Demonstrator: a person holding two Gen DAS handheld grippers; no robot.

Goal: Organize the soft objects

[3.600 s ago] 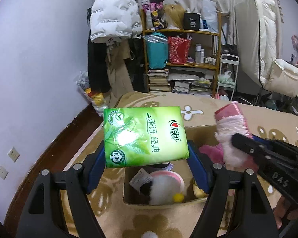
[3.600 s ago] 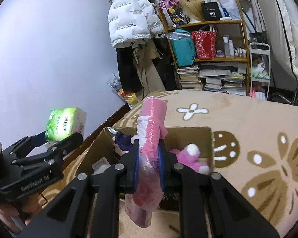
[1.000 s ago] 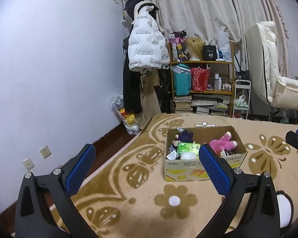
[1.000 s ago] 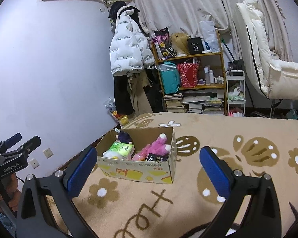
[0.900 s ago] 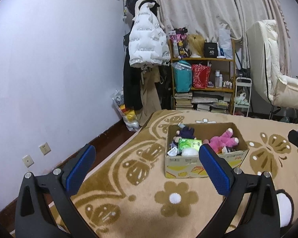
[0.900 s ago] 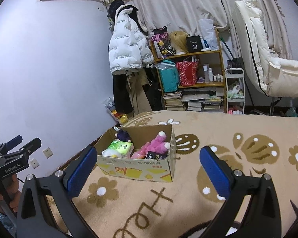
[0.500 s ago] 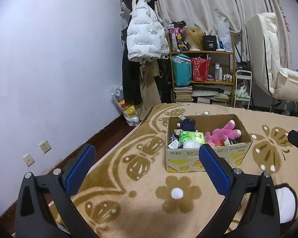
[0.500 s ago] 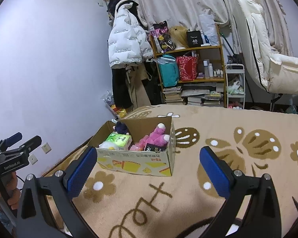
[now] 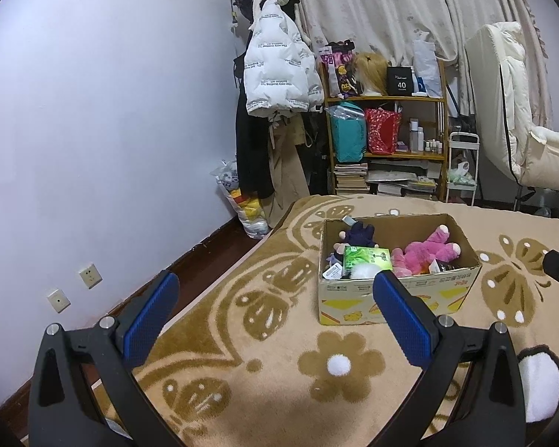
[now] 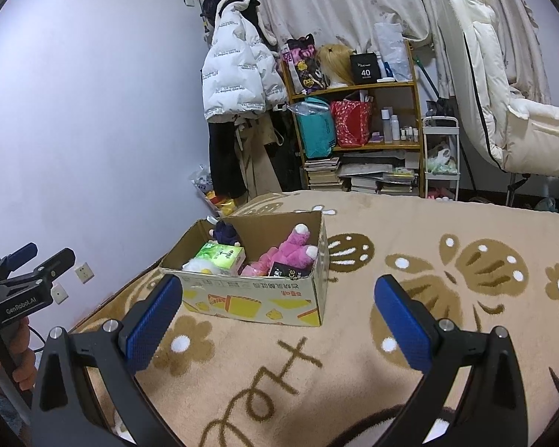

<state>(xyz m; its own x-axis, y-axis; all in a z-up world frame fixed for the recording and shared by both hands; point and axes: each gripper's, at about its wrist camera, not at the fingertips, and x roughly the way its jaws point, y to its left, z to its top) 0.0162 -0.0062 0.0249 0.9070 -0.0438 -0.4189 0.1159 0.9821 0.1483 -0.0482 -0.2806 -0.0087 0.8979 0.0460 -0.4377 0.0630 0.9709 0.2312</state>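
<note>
Left gripper (image 9: 275, 316) and right gripper (image 10: 277, 316) are both held spread wide, nothing between the fingers, well back from the cardboard box (image 10: 264, 300) on the patterned blanket (image 10: 447, 298). Packed inside: green tissue pack (image 9: 367, 257), pink plush toy (image 9: 425, 253), dark plush toy (image 9: 357, 236), possibly more underneath.

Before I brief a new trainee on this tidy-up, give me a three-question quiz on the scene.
1. True or false: the left gripper is open and holds nothing.
2. Where does the green tissue pack lie? A in the cardboard box; B on the blanket; C on the shelf.
3. Fill in: the plush toy beside the pack is ____.

Key: 1 true; 2 A; 3 pink.
</note>
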